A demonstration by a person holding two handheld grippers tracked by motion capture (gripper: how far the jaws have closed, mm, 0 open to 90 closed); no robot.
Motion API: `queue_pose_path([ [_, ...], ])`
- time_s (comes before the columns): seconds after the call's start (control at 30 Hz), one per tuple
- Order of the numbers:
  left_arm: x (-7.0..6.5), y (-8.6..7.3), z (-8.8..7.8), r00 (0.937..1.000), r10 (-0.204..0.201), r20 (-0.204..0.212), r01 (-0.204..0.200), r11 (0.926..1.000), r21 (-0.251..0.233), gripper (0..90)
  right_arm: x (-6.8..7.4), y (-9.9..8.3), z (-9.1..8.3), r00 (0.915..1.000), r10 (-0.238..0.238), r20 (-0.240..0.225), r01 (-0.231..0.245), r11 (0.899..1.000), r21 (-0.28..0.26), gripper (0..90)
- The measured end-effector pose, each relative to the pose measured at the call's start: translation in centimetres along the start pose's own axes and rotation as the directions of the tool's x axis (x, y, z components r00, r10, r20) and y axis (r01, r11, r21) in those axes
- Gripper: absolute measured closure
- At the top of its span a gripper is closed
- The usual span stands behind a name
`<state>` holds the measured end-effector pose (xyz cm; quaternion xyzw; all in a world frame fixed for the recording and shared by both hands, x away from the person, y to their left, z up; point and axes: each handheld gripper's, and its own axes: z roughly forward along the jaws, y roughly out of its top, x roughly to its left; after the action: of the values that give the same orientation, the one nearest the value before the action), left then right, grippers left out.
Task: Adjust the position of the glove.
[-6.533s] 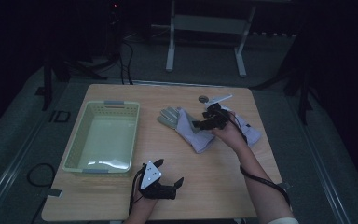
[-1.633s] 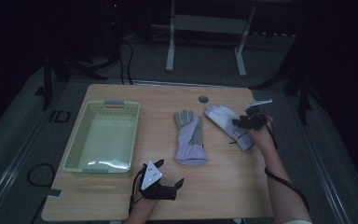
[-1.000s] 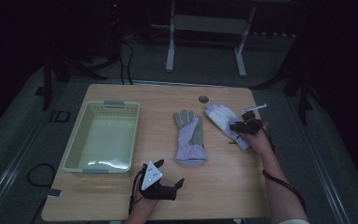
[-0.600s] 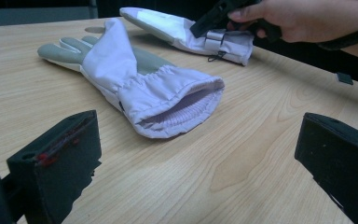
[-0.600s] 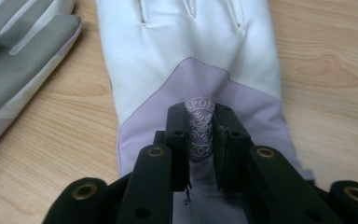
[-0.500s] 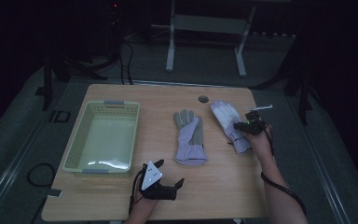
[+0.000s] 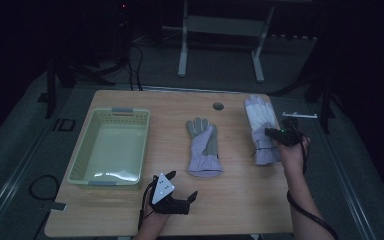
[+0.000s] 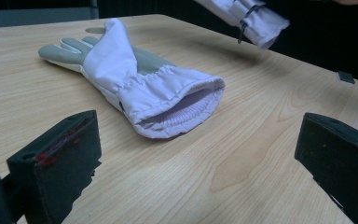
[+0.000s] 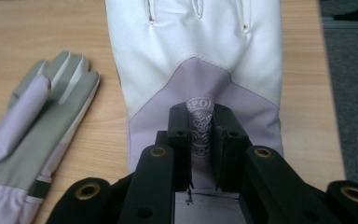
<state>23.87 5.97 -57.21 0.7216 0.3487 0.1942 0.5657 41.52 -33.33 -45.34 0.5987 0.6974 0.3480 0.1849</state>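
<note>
My right gripper (image 9: 200,140) pinches the cuff of the white and lilac fabric glove (image 7: 261,127), its mate (image 7: 204,145) lies flat ahead of my open, idle left gripper (image 7: 172,197), and the pale green plastic basket (image 7: 111,147) beyond holds nothing yet.

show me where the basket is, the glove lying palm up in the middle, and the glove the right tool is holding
basket (image 7: 142,147), high view, on its right wall.
palm-up glove (image 7: 205,145), high view, on its grey palm.
held glove (image 9: 191,70), right gripper view, on the white back of the hand.
right tool (image 9: 200,135), right gripper view, between its fingertips, pinching the glove's cuff.
</note>
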Motion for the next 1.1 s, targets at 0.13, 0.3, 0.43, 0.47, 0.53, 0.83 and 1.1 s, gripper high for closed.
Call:
queue_pose_path([
  [0.13,0.0,0.0,0.0,1.0000,0.001,0.000,-0.001,1.0000,0.000,0.7,0.6,-0.8,-1.1,0.9992,0.021,0.033,-0.020,1.000,-0.017,79.3],
  [0.3,0.0,0.0,0.0,1.0000,0.003,-0.001,-0.003,1.0000,-0.001,0.7,1.2,-1.8,-2.0,0.9960,0.021,0.087,-0.017,0.999,-0.047,79.1],
  [0.43,0.0,0.0,0.0,1.0000,0.002,-0.001,-0.002,1.0000,-0.001,0.7,0.8,-2.6,-2.1,0.9942,0.050,0.095,-0.046,0.998,-0.050,79.1],
  [0.47,0.0,0.0,0.0,1.0000,0.001,-0.002,-0.001,1.0000,-0.001,0.7,0.6,-3.2,-1.8,0.9933,0.064,0.096,-0.060,0.997,-0.044,79.1],
  [0.53,0.0,0.0,0.0,1.0000,0.002,-0.002,-0.002,1.0000,0.000,0.7,0.5,-3.4,-1.6,0.9928,0.074,0.094,-0.071,0.997,-0.037,79.1],
  [0.83,0.0,0.0,0.0,1.0000,-0.002,0.001,0.002,1.0000,-0.001,0.7,-0.1,-5.4,1.6,0.9860,0.111,0.124,-0.115,0.993,0.027,78.6],
  [1.1,0.1,0.0,0.0,1.0000,-0.004,0.005,0.004,1.0000,-0.001,0.7,-0.2,-5.6,4.0,0.9801,0.112,0.163,-0.125,0.990,0.067,75.9],
])
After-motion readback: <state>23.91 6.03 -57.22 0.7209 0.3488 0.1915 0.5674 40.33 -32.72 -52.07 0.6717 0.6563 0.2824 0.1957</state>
